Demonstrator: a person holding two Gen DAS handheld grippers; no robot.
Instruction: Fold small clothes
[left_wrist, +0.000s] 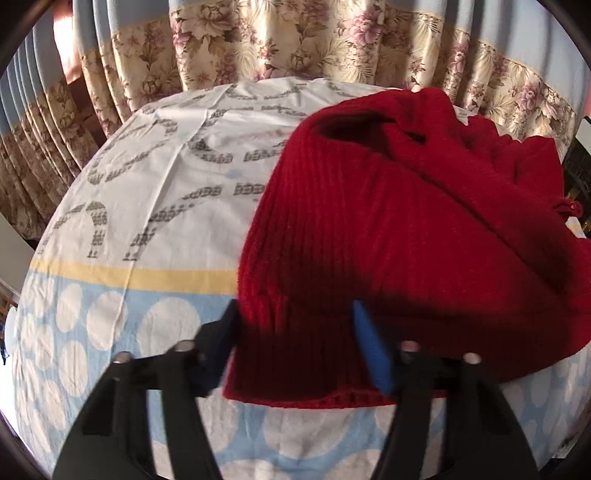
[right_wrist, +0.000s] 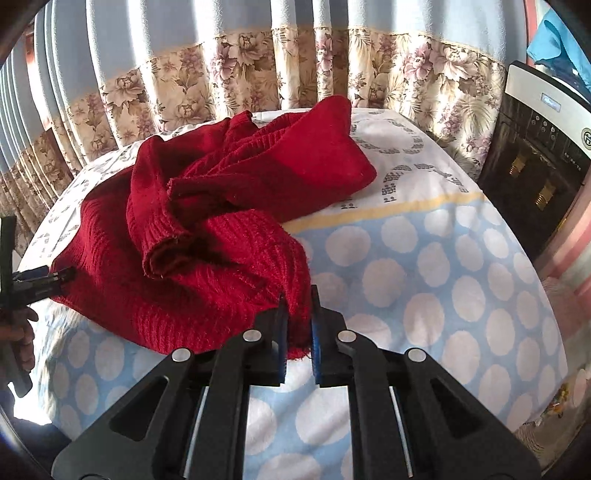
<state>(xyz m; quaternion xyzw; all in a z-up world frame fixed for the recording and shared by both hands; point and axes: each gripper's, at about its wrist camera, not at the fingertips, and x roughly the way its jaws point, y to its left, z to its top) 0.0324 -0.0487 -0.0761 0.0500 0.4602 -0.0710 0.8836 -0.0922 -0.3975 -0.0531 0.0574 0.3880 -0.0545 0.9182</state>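
Note:
A red knitted sweater (left_wrist: 388, 221) lies crumpled on a table covered with a printed cloth (left_wrist: 147, 206). In the left wrist view my left gripper (left_wrist: 295, 325) is open, its fingers wide apart astride the sweater's near left hem. In the right wrist view the sweater (right_wrist: 207, 229) lies heaped with a sleeve folded over its middle. My right gripper (right_wrist: 297, 314) is shut on the sweater's near right hem corner. The left gripper also shows in the right wrist view (right_wrist: 55, 277) at the sweater's left edge.
The cloth (right_wrist: 424, 277) is white with grey marks at the back, a yellow stripe, and pale blue with white dots in front. Floral curtains (right_wrist: 258, 74) hang behind the table. A black and white appliance (right_wrist: 535, 147) stands at the right.

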